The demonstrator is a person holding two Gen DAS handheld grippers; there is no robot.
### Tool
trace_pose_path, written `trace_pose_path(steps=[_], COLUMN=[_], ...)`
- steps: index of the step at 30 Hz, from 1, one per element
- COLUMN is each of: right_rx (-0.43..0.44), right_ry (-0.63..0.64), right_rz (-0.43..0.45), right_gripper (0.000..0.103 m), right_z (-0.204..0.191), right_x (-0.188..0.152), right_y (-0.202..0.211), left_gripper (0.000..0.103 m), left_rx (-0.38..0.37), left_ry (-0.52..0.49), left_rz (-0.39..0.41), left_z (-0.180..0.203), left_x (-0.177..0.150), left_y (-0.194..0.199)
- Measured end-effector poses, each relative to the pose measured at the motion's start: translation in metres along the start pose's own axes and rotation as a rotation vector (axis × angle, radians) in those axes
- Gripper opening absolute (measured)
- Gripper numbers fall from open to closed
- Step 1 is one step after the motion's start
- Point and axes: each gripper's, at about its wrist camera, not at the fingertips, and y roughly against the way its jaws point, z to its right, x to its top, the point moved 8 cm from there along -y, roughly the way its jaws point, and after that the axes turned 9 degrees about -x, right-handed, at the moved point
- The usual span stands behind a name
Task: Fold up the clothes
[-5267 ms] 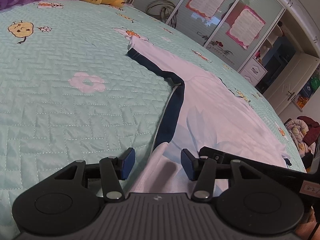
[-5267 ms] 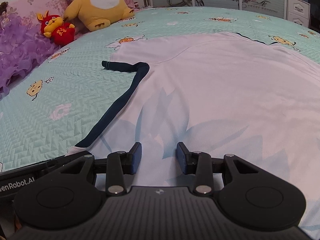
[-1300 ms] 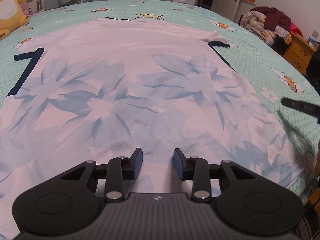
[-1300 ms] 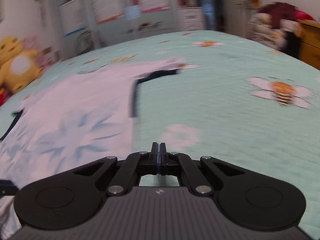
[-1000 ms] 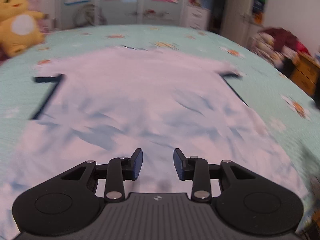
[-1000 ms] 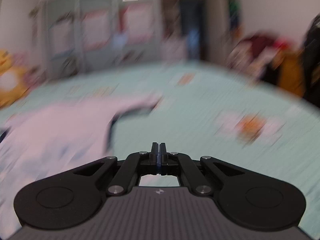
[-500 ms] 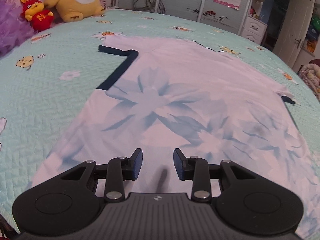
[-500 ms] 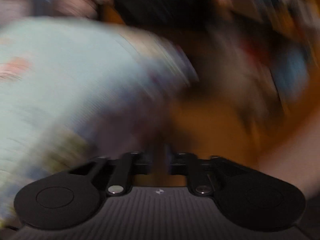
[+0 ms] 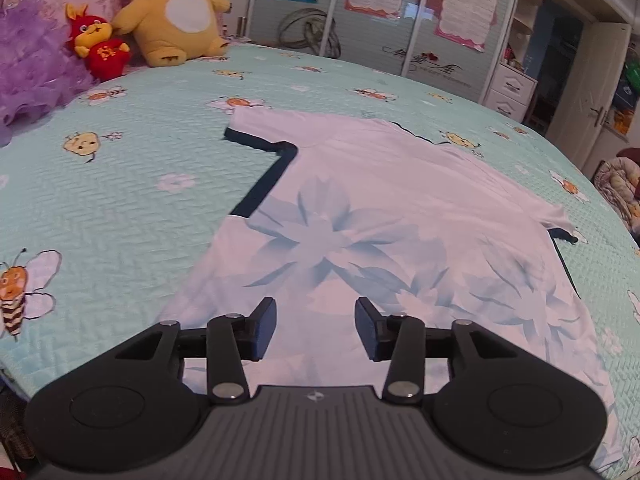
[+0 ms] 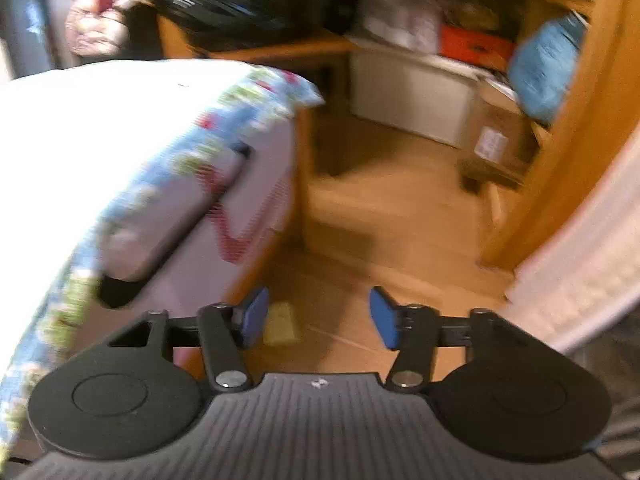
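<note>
T-shirt (image 9: pixel 384 216): I count one, white with pale blue flower prints and dark trim, spread flat on the mint quilted bedspread (image 9: pixel 120 200) with its hem toward me. At the head of the bed I see two plush toys, a big yellow one (image 9: pixel 176 12) and a small red one (image 9: pixel 98 46), beside a heap of purple frilly fabric (image 9: pixel 28 72).

My left gripper (image 9: pixel 315 330) hangs over the shirt's near hem; its jaws are parted about halfway and opening, with nothing pinched between them, only cloth showing below the gap.

My right gripper (image 10: pixel 319 317) points off the bed's corner at the wooden floor (image 10: pixel 380 216); that view is blurred. Its jaws are also spreading apart, empty, with bare floor between the blue pads (image 10: pixel 382 316).
</note>
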Motion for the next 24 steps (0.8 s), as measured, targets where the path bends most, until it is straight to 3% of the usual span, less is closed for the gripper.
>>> trace_pose_path(steps=[1,4,6,7,8,10,13,15,19,24], right_rx=[0.082,0.313,0.470,0.542,0.612,0.730,0.884,0.983,1.146,1.246], right_ry=[0.021,0.112,0.199,0.230,0.260,0.306,0.397,0.460,0.621,0.930], right_rz=[0.013,0.064,0.107,0.112,0.116,0.115,0.133,0.123,0.109,0.258], right_gripper=[0.000,0.000,0.003,0.010,0.030,0.053,0.053,0.053,0.053,0.060], right_z=[-0.021,-0.090,-0.147,-0.176,-0.203,-0.259,-0.344,-0.402,-0.514,-0.635], right_x=[0.002,0.005,0.004,0.003,0.001,-0.004,-0.013,-0.026,-0.062,-0.141], right_y=[0.009,0.047,0.082,0.099,0.116,0.151,0.207,0.246,0.324,0.407], left_gripper=[0.054,0.058,0.067,0.068,0.068,0.068,0.068,0.068,0.067,0.067], left_rx=[0.008,0.031,0.023,0.013,0.001,0.021,0.082,0.102,0.055,0.009], left_ry=[0.005,0.028,0.041,0.046,0.050,0.079,0.116,0.142,0.191,0.234], left_rz=[0.010,0.038,0.025,0.017,0.010,0.019,0.047,0.025,-0.050,0.018], left_z=[-0.004,-0.016,-0.026,-0.031,-0.037,-0.054,-0.084,-0.102,-0.122,-0.132], left_x=[0.005,0.022,0.034,0.038,0.043,0.051,0.063,0.065,0.063,0.062], left_y=[0.001,0.001,-0.010,-0.018,-0.027,-0.044,-0.069,-0.092,-0.136,-0.151])
